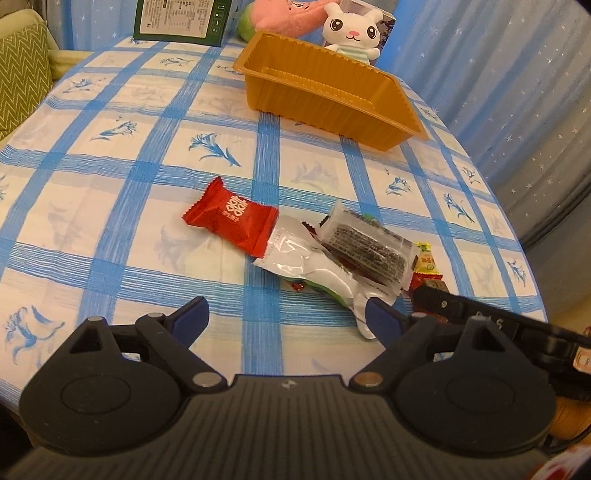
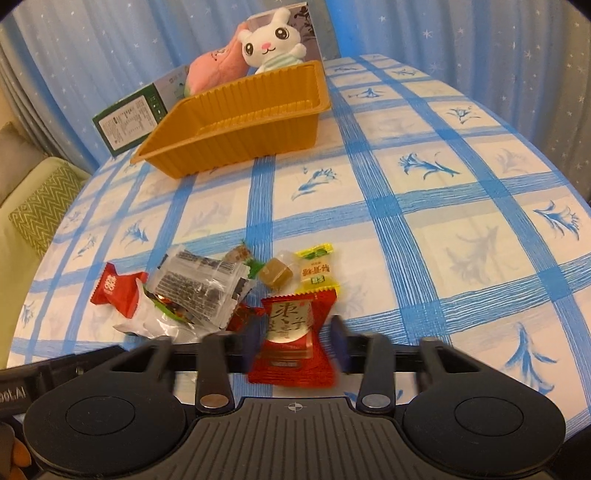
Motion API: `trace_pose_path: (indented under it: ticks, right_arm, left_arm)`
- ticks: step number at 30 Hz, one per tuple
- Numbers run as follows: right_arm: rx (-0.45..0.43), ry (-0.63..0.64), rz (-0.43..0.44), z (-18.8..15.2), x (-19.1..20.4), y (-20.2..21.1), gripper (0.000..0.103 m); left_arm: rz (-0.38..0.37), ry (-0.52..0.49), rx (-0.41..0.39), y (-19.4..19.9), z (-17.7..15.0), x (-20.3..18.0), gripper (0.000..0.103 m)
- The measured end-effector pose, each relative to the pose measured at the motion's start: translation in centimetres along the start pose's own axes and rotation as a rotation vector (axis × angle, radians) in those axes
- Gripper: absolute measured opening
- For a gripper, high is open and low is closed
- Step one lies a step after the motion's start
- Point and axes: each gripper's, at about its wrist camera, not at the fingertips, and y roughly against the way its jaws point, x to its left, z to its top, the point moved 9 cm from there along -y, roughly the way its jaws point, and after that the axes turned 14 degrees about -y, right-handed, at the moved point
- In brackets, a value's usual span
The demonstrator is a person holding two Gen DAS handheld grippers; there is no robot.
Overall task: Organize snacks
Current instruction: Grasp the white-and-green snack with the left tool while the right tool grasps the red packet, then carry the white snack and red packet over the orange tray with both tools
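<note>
Bench: a round bench (image 1: pixel 110 206) under a cloth of blue checks with blue flower prints.
Snack pile: a loose heap of wrapped snacks lies near the near edge of the bench, well apart from the tray.
Red packet: a red snack packet (image 1: pixel 231 216) with white characters lies at the left end of the heap.
Silver wrapper: a crumpled silver wrapper (image 1: pixel 314 266) touches the red packet and runs toward the near edge.
Clear packet: a clear packet with a dark bar (image 1: pixel 365 245) rests on top of the silver wrapper.
Yellow sweet: a small yellow-wrapped sweet (image 2: pixel 317 271) lies at the right end, beside a brown cube (image 2: pixel 275 277).
Tray: an orange ribbed tray (image 1: pixel 325 110) stands far back on the bench.
Behind the tray: a white plush rabbit (image 1: pixel 352 29), a pink plush (image 1: pixel 284 16) and a green box (image 1: pixel 181 20).
Left gripper: left gripper (image 1: pixel 286 314) hovers over the near end of the silver wrapper, jaws wide, nothing between them.
Right gripper: right gripper (image 2: pixel 295 332) has narrow jaws on either side of a red candy packet (image 2: pixel 291 332); blur hides whether the pads press on it.
</note>
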Motion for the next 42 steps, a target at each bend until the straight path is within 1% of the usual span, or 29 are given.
trace_pose_path:
  ticks: [5, 9, 10, 12, 14, 16, 20, 23, 25, 27, 28, 29, 30, 32, 35, 37, 38, 39, 40, 42]
  right_arm:
    - [-0.020, 0.021, 0.003, 0.0, -0.6, 0.3, 0.029]
    - [-0.025, 0.019, 0.012, 0.1, -0.9, 0.5, 0.027]
    - [-0.025, 0.021, 0.013, 0.0, -0.9, 0.5, 0.027]
    - [-0.025, 0.030, 0.013, 0.0, -0.9, 0.5, 0.027]
    - [-0.024, 0.032, 0.011, -0.2, -1.1, 0.5, 0.027]
    - [-0.024, 0.031, 0.015, -0.2, -1.3, 0.5, 0.027]
    - [-0.026, 0.051, 0.009, -0.1, -1.4, 0.5, 0.027]
    - [-0.025, 0.080, 0.005, -0.2, -1.3, 0.6, 0.027]
    - [-0.030, 0.095, 0.001, -0.3, -1.2, 0.5, 0.027]
    - [-0.034, 0.103, -0.004, -0.4, -1.0, 0.5, 0.028]
    - [-0.035, 0.106, -0.007, -0.4, -1.0, 0.5, 0.029]
    - [-0.036, 0.109, -0.009, -0.4, -1.0, 0.5, 0.031]
    - [-0.036, 0.110, -0.010, -0.4, -0.9, 0.4, 0.038]
    - [-0.037, 0.111, -0.010, -0.4, -1.0, 0.3, 0.048]
    - [-0.038, 0.109, -0.012, -0.4, -1.0, 0.2, 0.049]
    - [-0.042, 0.104, -0.013, -0.3, -1.1, 0.2, 0.049]
    - [-0.047, 0.099, -0.010, -0.2, -1.2, 0.2, 0.049]
    - [-0.056, 0.092, -0.007, 0.0, -1.3, 0.2, 0.049]
    - [-0.066, 0.086, 0.000, 0.2, -1.3, 0.3, 0.049]
    - [-0.077, 0.086, 0.007, 0.5, -1.2, 0.4, 0.049]
  left_arm:
    - [-0.025, 0.026, 0.011, -1.2, 0.2, -0.8, 0.084]
    - [-0.049, 0.084, -0.001, -2.2, 0.6, -1.3, 0.077]
    - [-0.043, 0.094, -0.002, -2.5, 0.8, -1.4, 0.075]
    - [-0.030, 0.102, -0.005, -3.0, 1.2, -1.6, 0.064]
    - [-0.022, 0.120, -0.003, -3.7, 1.5, -1.7, 0.060]
    - [-0.007, 0.132, -0.010, -4.1, 1.9, -1.7, 0.059]
    - [0.024, 0.075, -0.012, -4.7, 2.3, -2.2, 0.059]
    - [0.035, 0.008, 0.001, -4.5, 2.0, -2.1, 0.055]
    - [0.037, -0.016, 0.010, -4.2, 1.7, -1.8, 0.055]
    - [0.057, -0.059, 0.027, -3.7, 1.4, -1.6, 0.050]
    - [0.066, -0.081, 0.032, -3.5, 1.2, -1.4, 0.050]
    - [0.075, -0.103, 0.036, -3.2, 1.0, -1.3, 0.050]
    - [0.084, -0.121, 0.039, -3.0, 0.8, -1.2, 0.050]
    - [0.097, -0.154, 0.038, -2.8, 0.6, -1.1, 0.050]
    - [0.141, -0.227, 0.035, -2.8, 0.3, -1.4, 0.050]
    - [0.170, -0.291, 0.031, -2.8, 0.1, -1.8, 0.046]
    - [0.175, -0.318, 0.027, -2.8, 0.0, -2.0, 0.042]
    - [0.181, -0.339, 0.026, -2.7, 0.0, -2.1, 0.035]
    - [0.188, -0.355, 0.028, -2.7, -0.2, -2.2, 0.032]
    - [0.171, -0.336, 0.030, -2.7, -0.4, -2.2, 0.030]
